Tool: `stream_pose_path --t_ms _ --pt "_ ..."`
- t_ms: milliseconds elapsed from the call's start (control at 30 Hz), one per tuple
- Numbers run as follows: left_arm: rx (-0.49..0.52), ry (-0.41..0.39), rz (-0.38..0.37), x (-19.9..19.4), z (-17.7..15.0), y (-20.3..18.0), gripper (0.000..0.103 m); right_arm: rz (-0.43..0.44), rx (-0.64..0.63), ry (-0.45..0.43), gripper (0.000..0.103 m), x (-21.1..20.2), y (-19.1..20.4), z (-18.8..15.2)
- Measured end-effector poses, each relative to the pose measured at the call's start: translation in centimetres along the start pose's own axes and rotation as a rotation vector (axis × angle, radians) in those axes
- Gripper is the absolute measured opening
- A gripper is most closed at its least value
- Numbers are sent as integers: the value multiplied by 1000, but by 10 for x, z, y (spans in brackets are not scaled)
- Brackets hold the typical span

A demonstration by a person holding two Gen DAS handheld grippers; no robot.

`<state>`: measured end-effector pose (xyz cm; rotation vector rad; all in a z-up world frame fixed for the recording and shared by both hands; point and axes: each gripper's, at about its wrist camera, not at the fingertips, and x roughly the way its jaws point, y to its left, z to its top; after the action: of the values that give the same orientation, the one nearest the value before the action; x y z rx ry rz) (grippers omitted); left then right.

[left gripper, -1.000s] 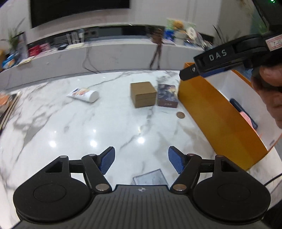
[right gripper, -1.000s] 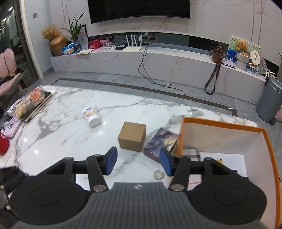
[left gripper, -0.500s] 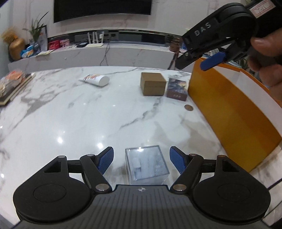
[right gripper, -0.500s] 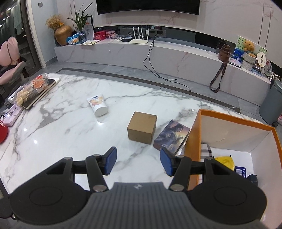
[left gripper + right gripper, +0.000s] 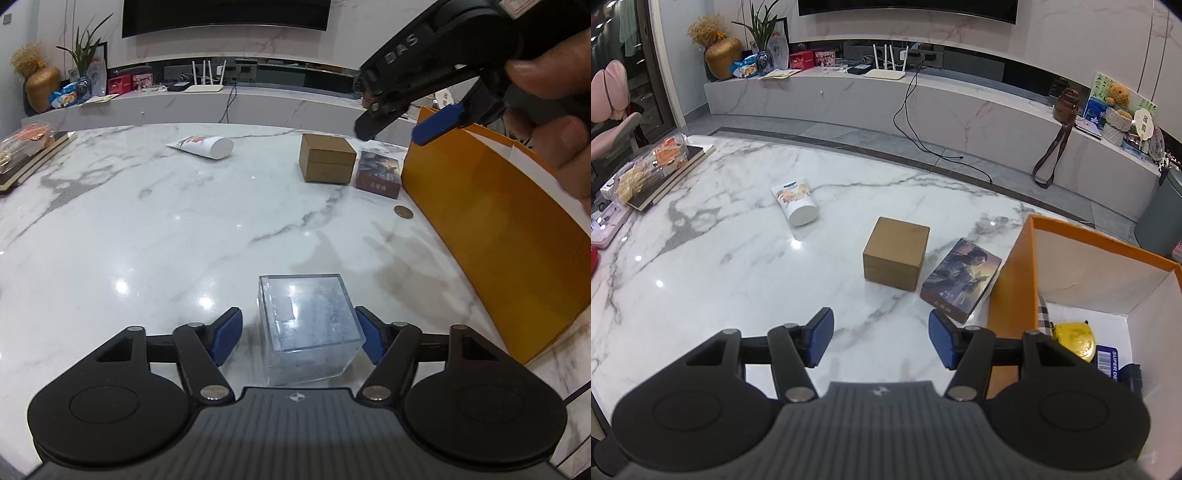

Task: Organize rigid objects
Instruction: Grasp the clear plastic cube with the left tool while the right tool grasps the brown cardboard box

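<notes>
On the marble worktop (image 5: 147,229), nearest your left tool (image 5: 299,334), a clear cube-shaped box (image 5: 308,325) sits between the blue pads: the jaws have just been narrowing around it, yet the left pad shows a gap and the right pad lies just beside the cube's edge, so nothing is clamped so far. You appear to be at the pick-up step for this box. The next move calls for squaring the pads on its two flat sides and squeezing evenly before lifting, since smooth clear walls may slip. Your right tool (image 5: 881,341) hovers with its jaws apart and nothing between them, having just widened a little, above bare marble beside the orange bin (image 5: 1015,280). Farther off lie a coin (image 5: 403,212), an illustrated flat box (image 5: 962,275) touching the bin's wall, a brown box (image 5: 895,253) just beside it, and a white tube (image 5: 796,201) well apart. Inside the bin you already have a yellow item (image 5: 1073,339) and others.
</notes>
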<state>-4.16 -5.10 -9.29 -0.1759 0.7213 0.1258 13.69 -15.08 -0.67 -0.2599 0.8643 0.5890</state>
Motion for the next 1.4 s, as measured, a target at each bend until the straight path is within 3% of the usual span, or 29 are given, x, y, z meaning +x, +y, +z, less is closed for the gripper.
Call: stream_pose_path --t_ms 67,167,433,567,967,1400 --pt "8 8 10 2 -1 1 63 -3 1 1 59 6 3 0" --pt "2 20 12 4 -2 8 57 -13 1 9 62 17 7 -2" --pt "-40 26 32 8 8 42 56 -50 31 -16 63 45 17 2" --pt "-83 26 31 11 15 65 56 -93 58 -80 72 56 21 6" --pt "-117 28 42 29 40 106 57 -199 139 -170 72 98 11 9" --pt "-117 36 34 53 67 129 57 -213 126 -233 71 133 19 12"
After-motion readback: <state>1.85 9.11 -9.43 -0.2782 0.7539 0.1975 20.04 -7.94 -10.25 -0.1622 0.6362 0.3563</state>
